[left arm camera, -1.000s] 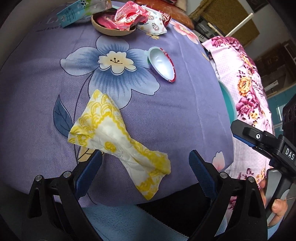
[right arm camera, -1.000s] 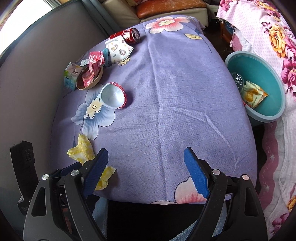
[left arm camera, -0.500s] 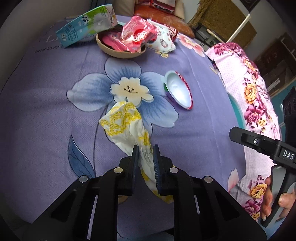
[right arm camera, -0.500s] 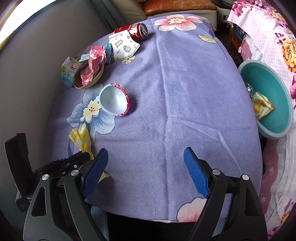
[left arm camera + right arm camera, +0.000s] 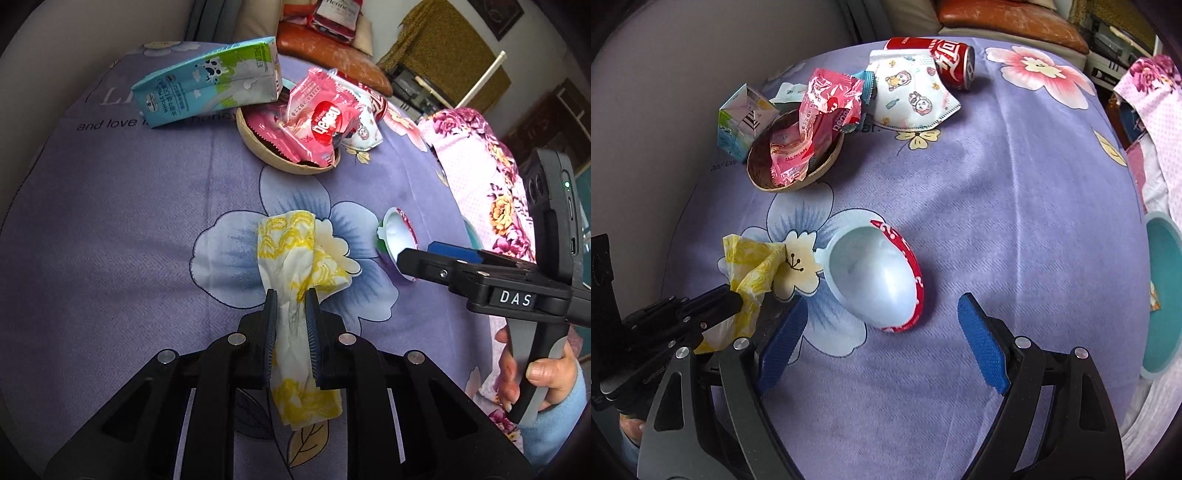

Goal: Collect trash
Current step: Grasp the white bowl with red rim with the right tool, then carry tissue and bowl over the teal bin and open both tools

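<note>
A crumpled yellow-and-white wrapper (image 5: 295, 280) sits at the lower centre of the left wrist view, pinched in the narrow jaws of the left gripper (image 5: 291, 295); its upper end fans out over the printed flower of the purple cloth (image 5: 110, 229) that covers the tabletop, and its lower end hangs between the black arms. In the right wrist view the same wrapper shows at the left edge. Just right of it lies an empty white cup with a red rim (image 5: 877, 275), tipped on its side with its mouth towards the camera. The right gripper (image 5: 881, 338) hovers over that cup with its blue-padded jaws wide and nothing between them. In the upper left of the right wrist view, a brown bowl (image 5: 783, 181) holds pink snack packets (image 5: 820, 122), a milk carton (image 5: 742, 118) lies beside it, and a patterned face mask (image 5: 912, 98) rests against a red can (image 5: 945, 59). A teal basin (image 5: 1161, 295) shows at the right edge, off the tabletop.
</note>
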Demonstrator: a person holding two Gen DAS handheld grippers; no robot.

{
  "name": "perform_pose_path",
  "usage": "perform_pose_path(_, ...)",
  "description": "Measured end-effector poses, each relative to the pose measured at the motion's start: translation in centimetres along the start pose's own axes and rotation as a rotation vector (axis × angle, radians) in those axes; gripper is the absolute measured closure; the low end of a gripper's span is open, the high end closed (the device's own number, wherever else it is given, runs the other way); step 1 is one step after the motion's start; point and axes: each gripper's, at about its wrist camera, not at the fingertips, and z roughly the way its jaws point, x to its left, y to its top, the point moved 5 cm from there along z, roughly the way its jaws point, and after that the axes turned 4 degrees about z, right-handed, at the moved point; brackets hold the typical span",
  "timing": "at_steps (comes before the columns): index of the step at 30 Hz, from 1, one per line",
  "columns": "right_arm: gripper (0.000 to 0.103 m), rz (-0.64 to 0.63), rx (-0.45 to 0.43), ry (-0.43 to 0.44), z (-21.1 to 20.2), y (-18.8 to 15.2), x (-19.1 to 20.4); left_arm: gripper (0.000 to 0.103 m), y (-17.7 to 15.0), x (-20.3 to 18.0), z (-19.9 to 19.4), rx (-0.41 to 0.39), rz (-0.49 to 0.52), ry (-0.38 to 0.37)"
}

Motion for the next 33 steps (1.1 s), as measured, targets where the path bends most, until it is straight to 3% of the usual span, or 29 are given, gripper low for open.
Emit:
perform_pose_path(1,0.024,-0.006,0.006,-0.003,0.4,0.2,0.1,0.086,0.0,-0.1,0.3,0.010,-0.002,-0.009)
perform_pose_path(3,0.035,-0.013,0.024,-0.004,1.1,0.4,0.2,0.082,-0.2,-0.5,0.7,0.031,0.000,-0.020)
perform_pose_path(5,0.043,-0.022,0.044,0.001,1.7,0.4,0.3,0.074,-0.4,-0.7,0.8,0.046,0.012,-0.032)
perform_pose_path(7,0.050,-0.044,0.026,-0.007,1.5,0.5,0.4,0.059,-0.7,-1.2,0.8,0.054,0.028,-0.041)
perform_pose_path(10,0.050,-0.020,0.003,0.011,0.7,0.5,-0.2,0.051,-1.0,-1.9,1.1,0.061,0.055,-0.010)
perform_pose_path(14,0.050,0.037,-0.012,0.037,-0.8,-0.1,-1.8,0.053,-0.9,-2.6,1.5,0.053,0.082,0.058)
perform_pose_path(18,0.050,0.079,-0.036,0.047,-2.5,-0.4,-3.9,0.083,-0.5,-2.6,1.5,0.049,0.066,0.096)
perform_pose_path(19,0.050,0.092,-0.053,0.051,-3.1,-0.5,-4.6,0.084,-0.3,-2.5,1.4,0.046,0.053,0.090)
perform_pose_path(25,0.050,0.166,-0.133,0.072,-5.8,-1.4,-7.8,0.085,1.0,-4.4,0.5,0.014,0.075,0.092)
perform_pose_path(33,0.050,0.326,-0.270,0.057,-10.6,-1.8,-15.3,0.085,4.6,-14.1,2.6,0.007,0.237,0.015)
